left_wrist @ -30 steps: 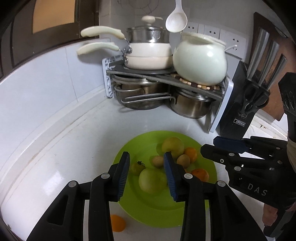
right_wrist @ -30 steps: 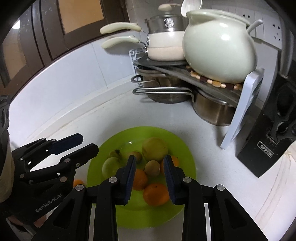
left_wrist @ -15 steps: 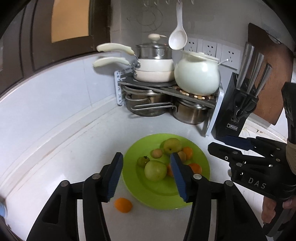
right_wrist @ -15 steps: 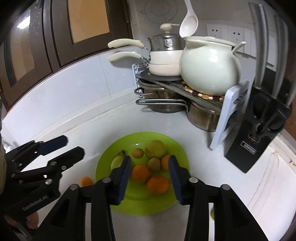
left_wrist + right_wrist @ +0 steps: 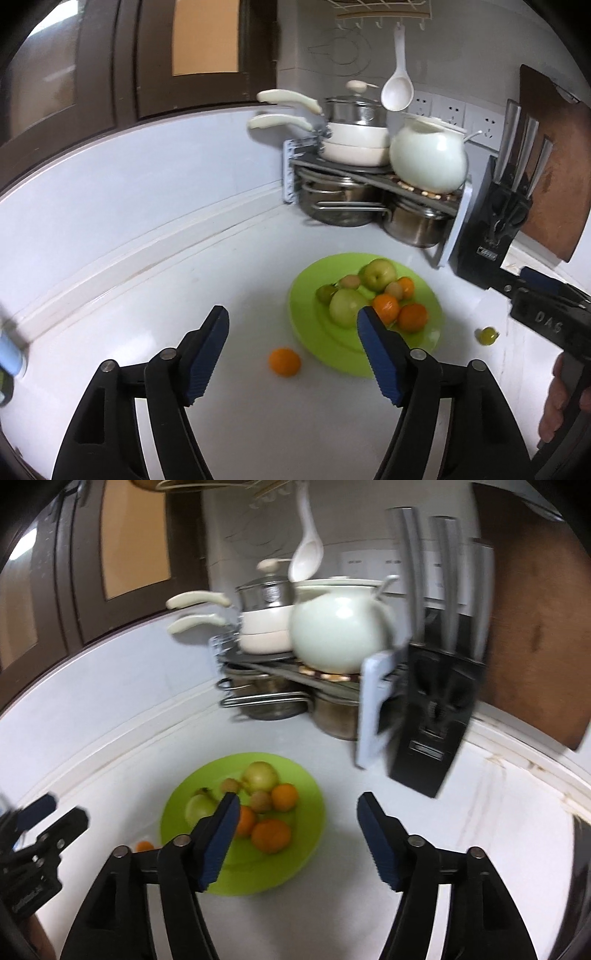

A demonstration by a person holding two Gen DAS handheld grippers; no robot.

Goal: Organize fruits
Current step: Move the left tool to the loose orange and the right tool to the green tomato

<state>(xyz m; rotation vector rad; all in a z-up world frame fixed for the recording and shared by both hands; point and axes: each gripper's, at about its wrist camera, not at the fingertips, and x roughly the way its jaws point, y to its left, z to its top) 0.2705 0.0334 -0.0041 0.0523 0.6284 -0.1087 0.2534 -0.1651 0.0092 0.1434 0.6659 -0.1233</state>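
both tongs hang wide apart and empty above the bench: left tongs (image 5: pixel 291 330), right tongs (image 5: pixel 297 818). most fruit sits on the green plate (image 5: pixel 332 354); one orange (image 5: pixel 284 362) lies on the bench just beside its near rim, and a small green fruit (image 5: pixel 487 335) lies off its right side. gathering strays looks next: left tongs lower around the orange. compared with a second ago, both tongs are higher, farther from the plate, and opened wider.
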